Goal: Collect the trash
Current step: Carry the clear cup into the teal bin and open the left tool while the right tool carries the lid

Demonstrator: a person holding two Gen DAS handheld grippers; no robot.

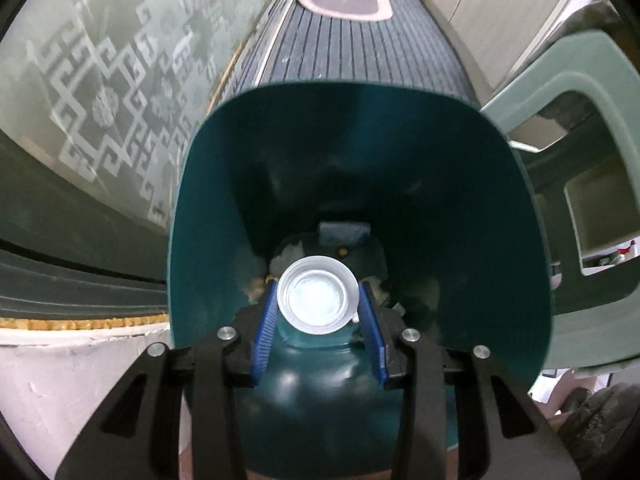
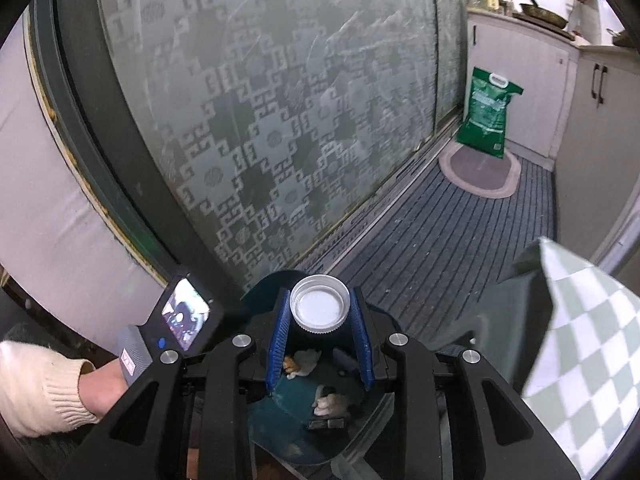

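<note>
Both grippers are closed on trash: a clear plastic cup [image 1: 318, 294] is clamped between the blue fingers [image 1: 265, 330] of the left gripper [image 1: 319, 300], inside the teal bin [image 1: 400, 152]. A white bottle cap [image 2: 320, 307] is pinched by the right gripper [image 2: 320, 312] above the bin's rim, over crumpled scraps [image 2: 330, 402] inside.

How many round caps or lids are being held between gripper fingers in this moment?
2. One translucent plastic lid sits clamped in the left gripper over the teal bin; one white screw cap is clamped in the right gripper. More may be hidden inside the bin.
</note>
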